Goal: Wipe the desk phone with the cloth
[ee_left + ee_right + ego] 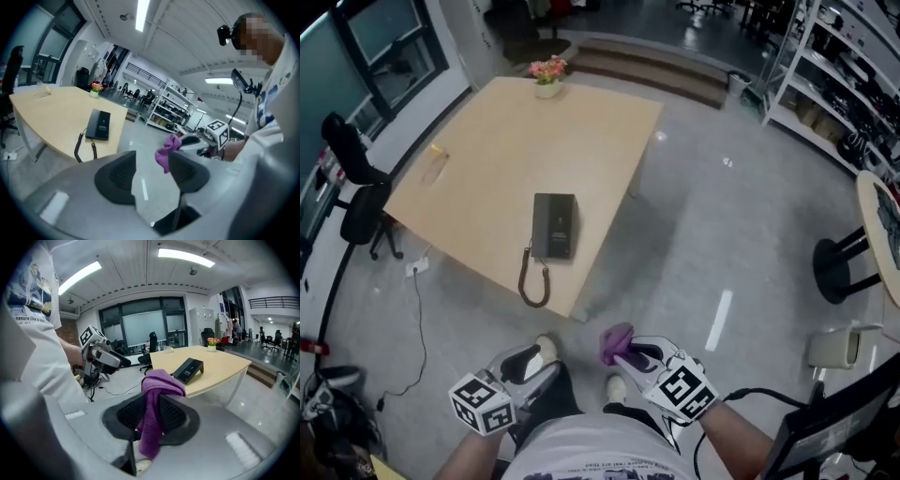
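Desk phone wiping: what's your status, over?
Left gripper open, empty. Right gripper shut on purple cloth. Phone on table ahead, not yet reached; cord dangles over the edge.

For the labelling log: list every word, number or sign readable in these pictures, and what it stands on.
"measure like a": shirt, the words after it too small to read.
Desk phone: print too small to read.
Marker cubes: black-and-white patterns, no letters.
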The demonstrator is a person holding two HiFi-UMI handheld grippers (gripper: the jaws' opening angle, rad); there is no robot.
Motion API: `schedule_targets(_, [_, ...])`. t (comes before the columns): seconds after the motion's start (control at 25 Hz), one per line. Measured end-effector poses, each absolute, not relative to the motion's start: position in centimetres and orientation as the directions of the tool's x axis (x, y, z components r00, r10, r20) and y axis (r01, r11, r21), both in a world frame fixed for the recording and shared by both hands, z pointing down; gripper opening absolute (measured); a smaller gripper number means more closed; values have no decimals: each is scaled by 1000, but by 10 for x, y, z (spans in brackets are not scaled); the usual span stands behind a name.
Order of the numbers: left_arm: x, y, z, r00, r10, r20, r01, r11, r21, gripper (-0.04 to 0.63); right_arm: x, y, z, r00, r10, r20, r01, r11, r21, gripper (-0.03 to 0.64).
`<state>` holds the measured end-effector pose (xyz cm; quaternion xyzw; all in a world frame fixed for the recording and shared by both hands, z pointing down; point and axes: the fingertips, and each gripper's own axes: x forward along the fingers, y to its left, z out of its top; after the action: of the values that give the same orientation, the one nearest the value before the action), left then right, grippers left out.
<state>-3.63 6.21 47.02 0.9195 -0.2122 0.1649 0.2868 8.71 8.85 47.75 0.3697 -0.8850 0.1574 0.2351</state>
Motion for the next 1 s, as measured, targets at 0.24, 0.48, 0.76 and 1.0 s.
schedule_targets(0.24, [-31,153,454,821,-320,473,-528,-740,416,229,101,174,467,-658,-566,497,-697,707,-118,87])
schedule_targets(0.48, [-44,174,441,851,-320,416,-485,-782,392,229,76,201,458,-647,-594,478,-706,704,-82,87])
schedule_targets(0.76, [-110,239,430,864,-368,343,-489,-772,405,228,10,255,445,-638,-613,466,-701,713,-22,87])
schedule_targets(1.0, [-175,298,452,860,-355,367,-496,-754,431,227,-57,305,434,-649,-606,459,-688,725,-15,87])
